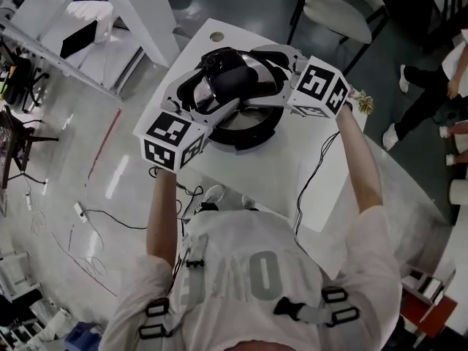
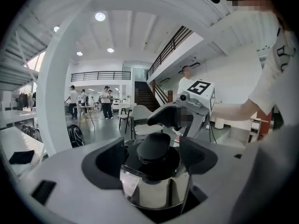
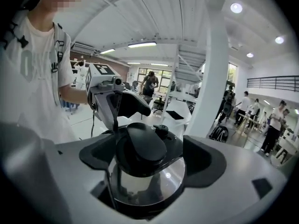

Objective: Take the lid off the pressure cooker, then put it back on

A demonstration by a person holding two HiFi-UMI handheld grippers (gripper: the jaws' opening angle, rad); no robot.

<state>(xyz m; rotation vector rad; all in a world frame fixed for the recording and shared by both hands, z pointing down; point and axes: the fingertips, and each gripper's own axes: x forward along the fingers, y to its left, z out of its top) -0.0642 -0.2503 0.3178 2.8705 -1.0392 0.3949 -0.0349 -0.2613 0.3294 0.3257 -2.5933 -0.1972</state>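
Observation:
The pressure cooker (image 1: pixel 248 129), a black pot, stands on the white table (image 1: pixel 292 174). Its steel lid (image 1: pixel 245 86) with a black handle (image 1: pixel 223 68) lies over the pot's top; I cannot tell whether it is seated or raised. My left gripper (image 1: pixel 208 90) reaches in from the left and my right gripper (image 1: pixel 267 75) from the right, facing each other. In the left gripper view the lid (image 2: pixel 156 185) fills the gap of the left gripper (image 2: pixel 154 164), pads against its sides. The right gripper (image 3: pixel 152 162) clasps the lid (image 3: pixel 145 181) the same way.
A thin black cable (image 1: pixel 316 168) runs across the table and off its near edge. A small object (image 1: pixel 363 104) lies by the right hand. A chair (image 1: pixel 336 13) stands behind the table, white shelving (image 1: pixel 88 20) at the left. A person (image 1: pixel 431 97) stands at the right.

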